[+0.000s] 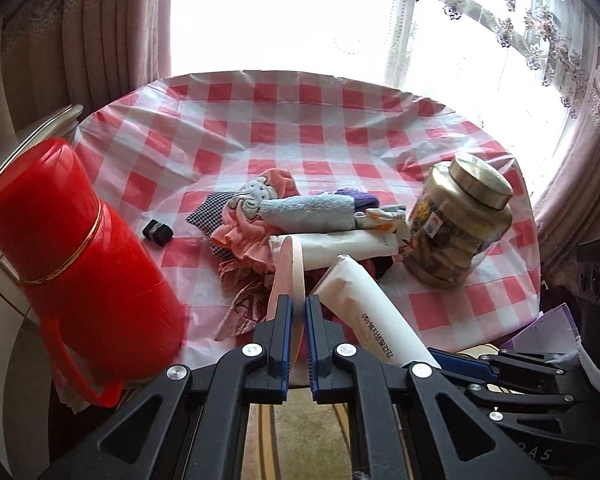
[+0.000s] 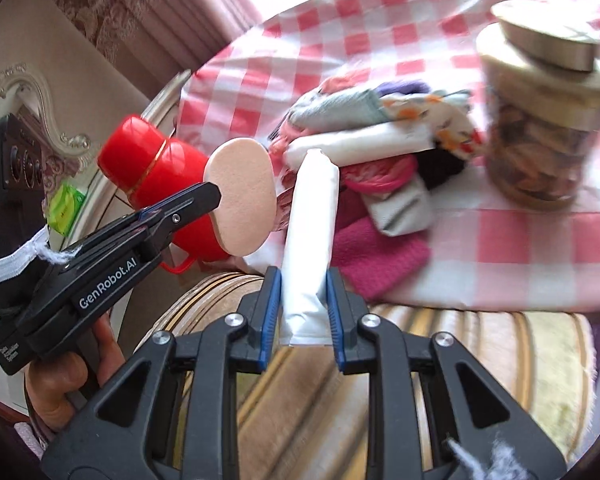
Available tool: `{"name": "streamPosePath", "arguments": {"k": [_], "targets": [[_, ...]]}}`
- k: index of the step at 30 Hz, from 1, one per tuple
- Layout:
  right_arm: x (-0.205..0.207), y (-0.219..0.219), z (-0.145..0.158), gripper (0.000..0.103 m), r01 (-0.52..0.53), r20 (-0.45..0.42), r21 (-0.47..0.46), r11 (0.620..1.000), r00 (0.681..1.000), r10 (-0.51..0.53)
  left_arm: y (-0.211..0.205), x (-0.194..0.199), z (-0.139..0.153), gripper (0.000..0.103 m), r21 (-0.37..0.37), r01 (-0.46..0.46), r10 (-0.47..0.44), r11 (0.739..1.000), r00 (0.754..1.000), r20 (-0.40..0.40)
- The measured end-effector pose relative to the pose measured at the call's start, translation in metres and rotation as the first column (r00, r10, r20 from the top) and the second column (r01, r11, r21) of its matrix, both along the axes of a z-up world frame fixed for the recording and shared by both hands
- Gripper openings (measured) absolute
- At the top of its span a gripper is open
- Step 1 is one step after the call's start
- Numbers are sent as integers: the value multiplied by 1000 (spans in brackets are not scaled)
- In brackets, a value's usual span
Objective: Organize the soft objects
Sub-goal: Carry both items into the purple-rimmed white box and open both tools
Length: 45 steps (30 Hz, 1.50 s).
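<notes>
My left gripper (image 1: 299,312) is shut on a flat peach sponge pad (image 1: 286,276), seen edge-on; the right wrist view shows the gripper (image 2: 210,200) and the pad's oval face (image 2: 242,196). My right gripper (image 2: 303,288) is shut on a white soft tube (image 2: 310,220), also visible in the left wrist view (image 1: 374,304). Both are held above the near edge of the table, just in front of a pile of soft cloths and socks (image 1: 296,216), which also shows in the right wrist view (image 2: 380,136).
A red thermos (image 1: 76,248) stands at the left of the red-checked tablecloth (image 1: 260,128). A gold-lidded jar (image 1: 456,220) stands at the right. A small black object (image 1: 158,232) lies left of the pile. A striped cushion (image 2: 460,360) lies below the grippers.
</notes>
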State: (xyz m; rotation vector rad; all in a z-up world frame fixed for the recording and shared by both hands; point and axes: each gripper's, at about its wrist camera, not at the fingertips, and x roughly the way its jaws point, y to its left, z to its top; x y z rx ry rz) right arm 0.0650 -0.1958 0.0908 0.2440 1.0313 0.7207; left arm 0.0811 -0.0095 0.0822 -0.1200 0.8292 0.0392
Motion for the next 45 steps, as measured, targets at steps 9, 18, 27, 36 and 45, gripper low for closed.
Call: {"name": "streamPosePath", "arguments": {"k": [9,18,27,36,45], "targets": [[-24,-111,27,27,213,75,-43,976,975,-210,-68,1,18,7,-46,152,-151,987,988,30],[-47,-259,12,27,482,114,-207,851,876,-468,-204,20,9,7,-147,427,-432,892,902,-1],[-75,-382,-36,27,649,120,-426,631,732,-671,-371,25,-30,7,-184,658,-681,730,724,-110],[-73,-421,-49,58,707,119,-473,525,642,-757,-482,10,-52,58,-210,802,-829,559,546,-124],[-66,-389,-40,58,687,149,-418,594,697,-701,-448,18,-45,58,-142,780,-792,609,608,-52]]}}
